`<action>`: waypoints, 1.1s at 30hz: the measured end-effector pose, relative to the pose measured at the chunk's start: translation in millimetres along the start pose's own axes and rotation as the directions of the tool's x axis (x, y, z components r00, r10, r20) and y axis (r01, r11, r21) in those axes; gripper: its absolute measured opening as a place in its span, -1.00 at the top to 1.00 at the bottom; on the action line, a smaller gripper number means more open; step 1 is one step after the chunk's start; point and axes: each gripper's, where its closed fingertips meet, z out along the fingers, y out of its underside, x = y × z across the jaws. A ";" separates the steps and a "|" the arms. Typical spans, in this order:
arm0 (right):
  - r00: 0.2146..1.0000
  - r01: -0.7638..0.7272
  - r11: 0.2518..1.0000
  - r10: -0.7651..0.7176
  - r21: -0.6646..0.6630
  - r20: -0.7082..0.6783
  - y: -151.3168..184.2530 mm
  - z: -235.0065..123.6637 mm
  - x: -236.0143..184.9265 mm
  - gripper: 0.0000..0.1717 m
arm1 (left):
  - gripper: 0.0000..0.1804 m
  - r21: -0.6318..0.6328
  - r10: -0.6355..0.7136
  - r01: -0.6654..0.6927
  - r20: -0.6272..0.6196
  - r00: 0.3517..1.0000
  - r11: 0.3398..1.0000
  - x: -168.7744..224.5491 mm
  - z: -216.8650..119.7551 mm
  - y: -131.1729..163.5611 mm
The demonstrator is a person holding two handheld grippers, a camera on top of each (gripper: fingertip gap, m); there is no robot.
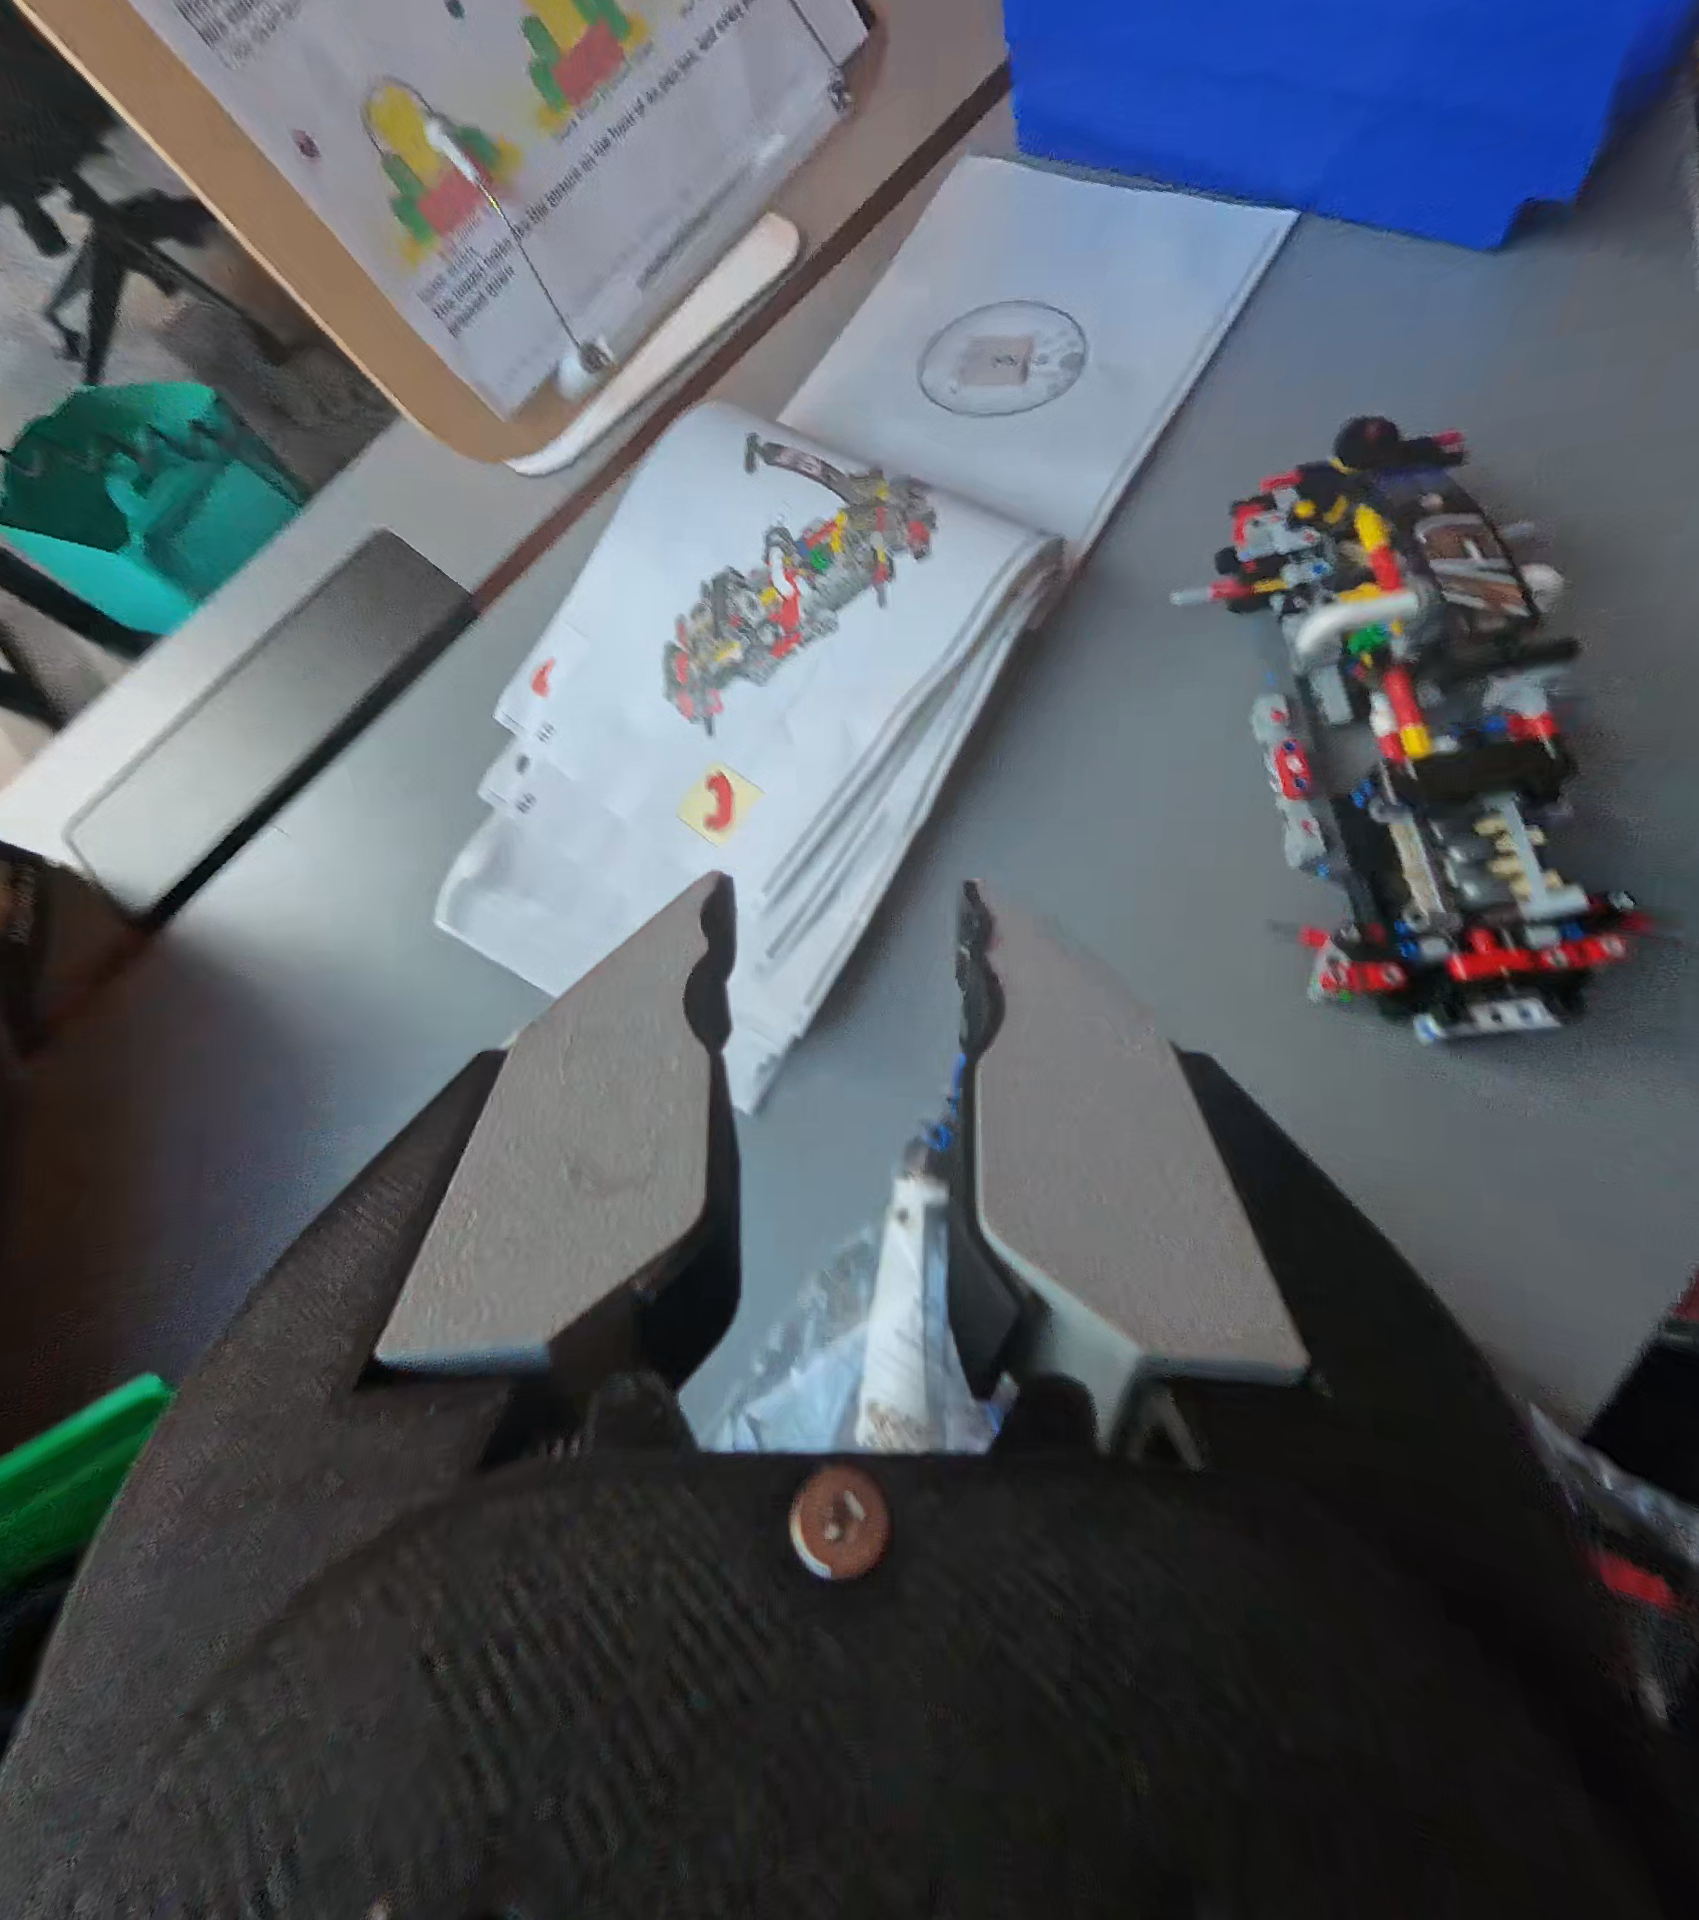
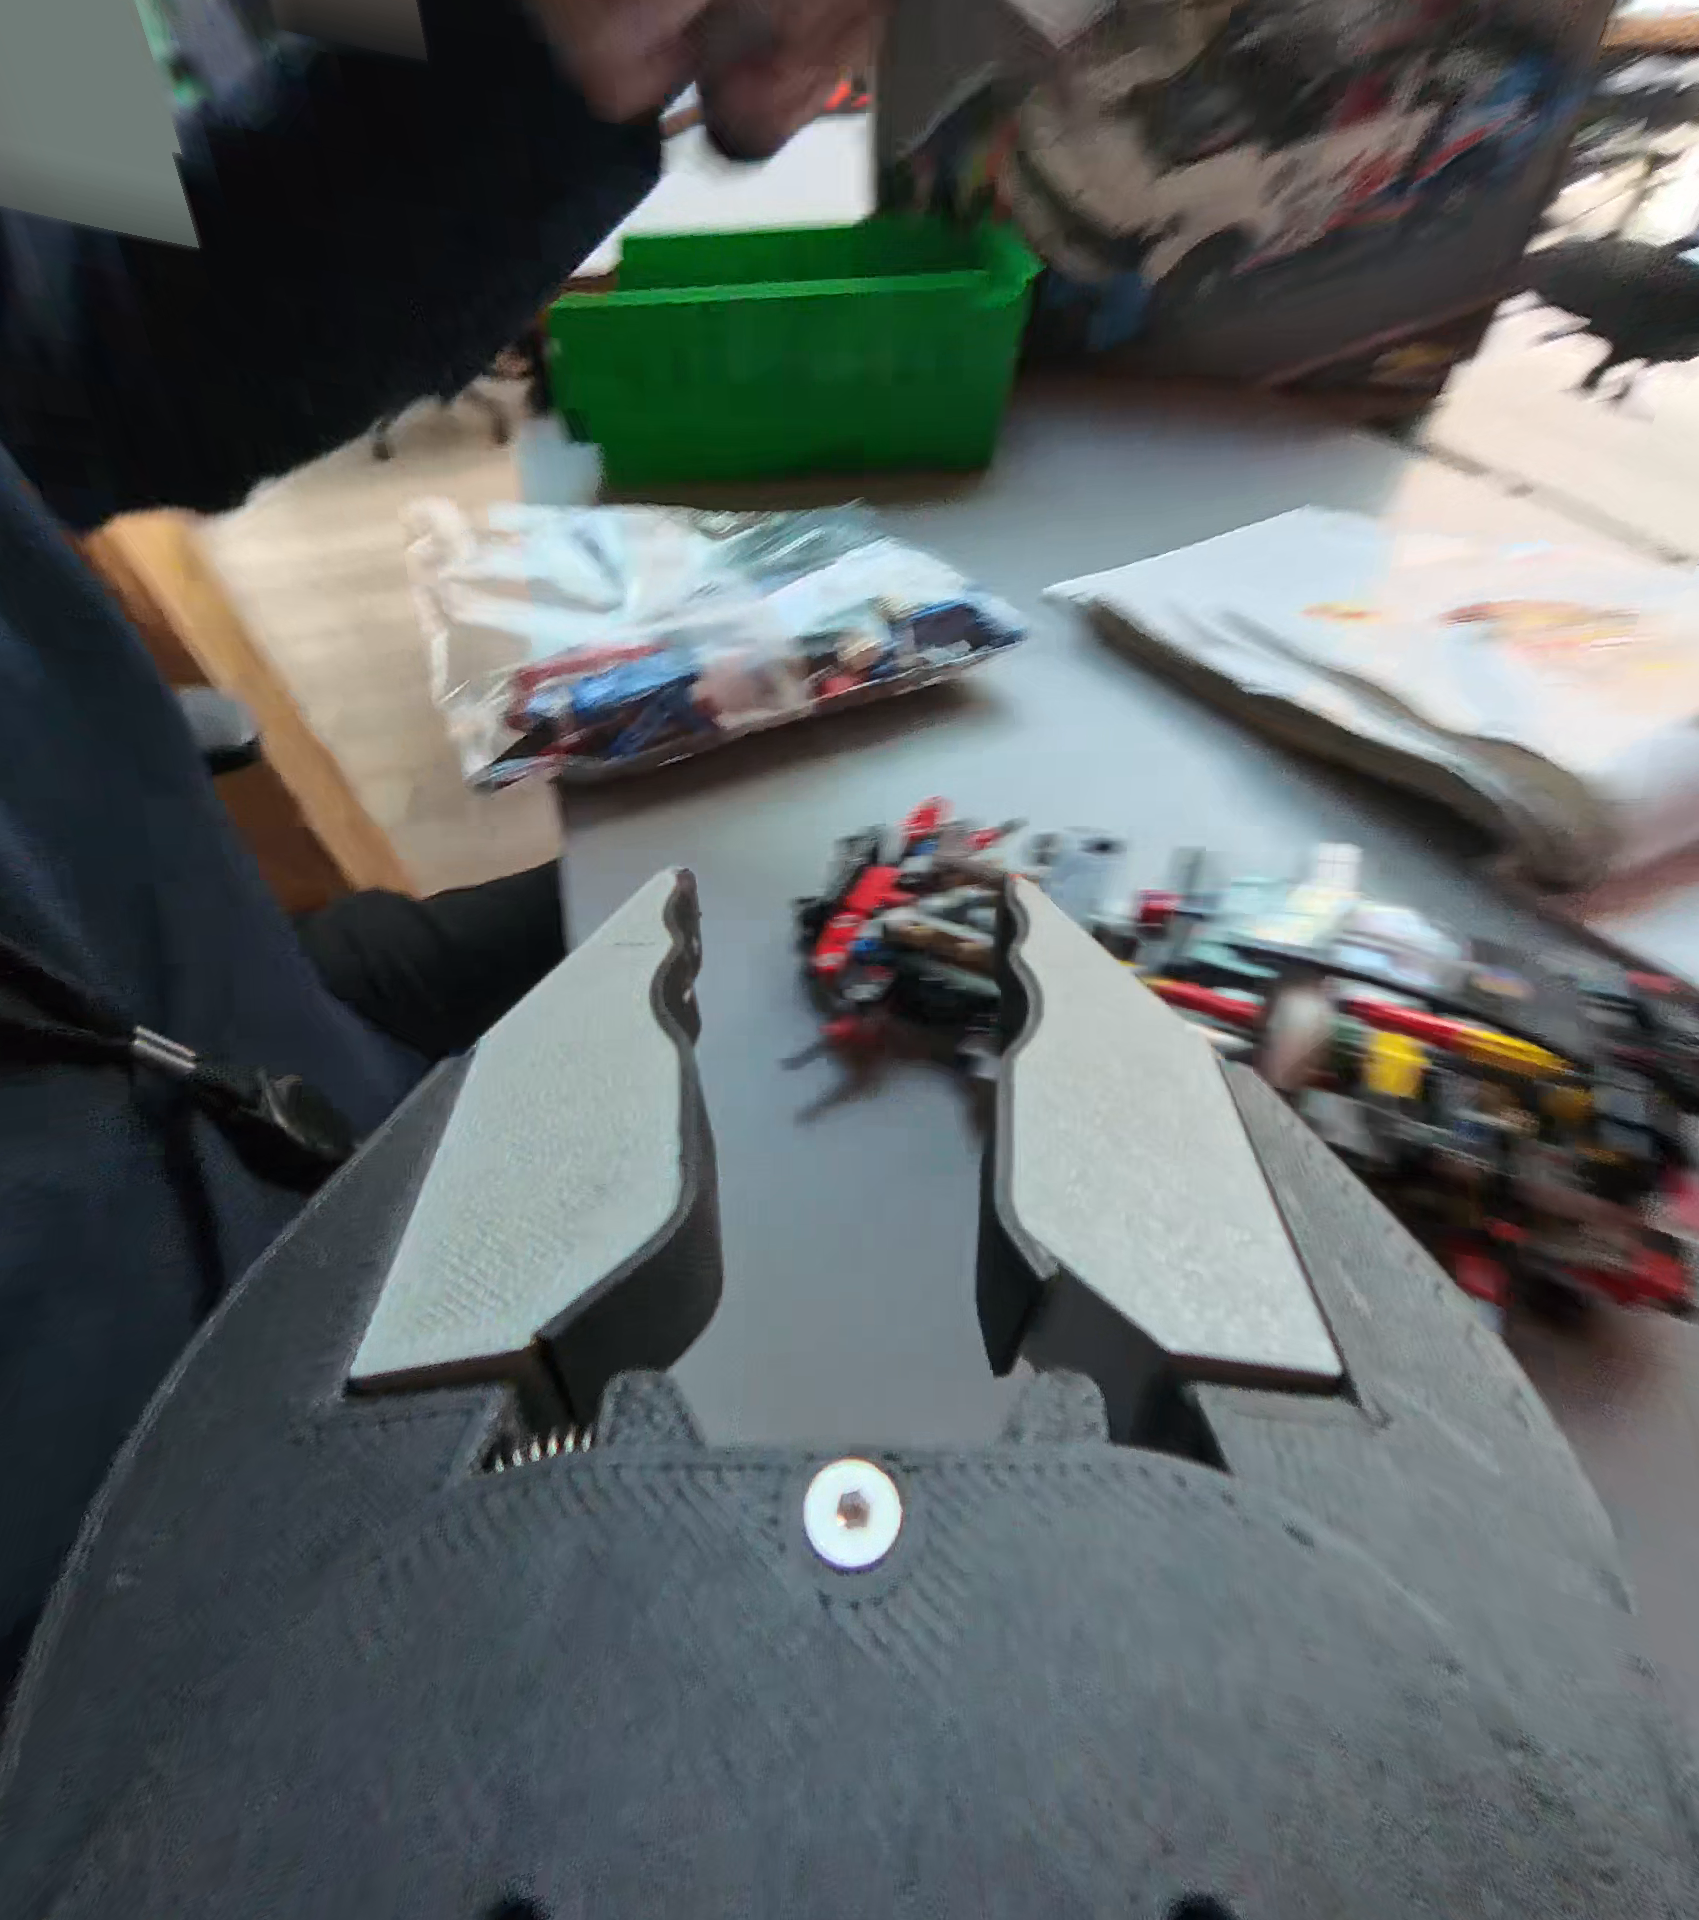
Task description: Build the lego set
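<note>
My left gripper (image 1: 845, 888) is open above the grey table (image 1: 1188, 1122), its tips over the near corner of an open instruction booklet (image 1: 772, 707). A clear bag of small parts (image 1: 886, 1340) lies under it and shows between the finger bases; the fingers do not press on it. A brick-built vehicle model (image 1: 1416, 727) sits to the right. My right gripper (image 2: 847, 883) is open. The model's near end (image 2: 907, 945) lies between its fingers, close to the right fingertip (image 2: 1032, 935) and apart from the left one. The bag (image 2: 699, 644) lies beyond, at the table's edge.
A green bin (image 2: 793, 353) stands at the far end of the table, the booklet (image 2: 1447, 665) at the right. A blue box (image 1: 1344, 94) and a wooden board with a printed sheet (image 1: 512, 156) stand behind. A person's dark sleeve (image 2: 97, 727) fills the left. Left tips to right tips: about 25 cm.
</note>
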 end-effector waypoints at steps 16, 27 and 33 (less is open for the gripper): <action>0.923 -0.177 0.984 0.165 -0.001 -0.347 13.4 -29.7 176.8 0.26 | 0.63 0.144 0.032 -0.027 -0.032 0.999 0.989 -4.5 52.4 140.4; 0.948 -0.089 0.977 0.025 -0.191 -0.317 25.5 -20.1 133.7 0.19 | 0.67 0.163 -0.022 0.029 -0.045 0.999 0.986 -10.7 54.8 142.9; 0.957 -0.022 0.975 -0.043 -0.222 -0.285 33.3 -6.8 102.9 0.20 | 0.61 0.184 -0.021 0.021 0.000 1.000 0.983 -22.1 48.7 142.3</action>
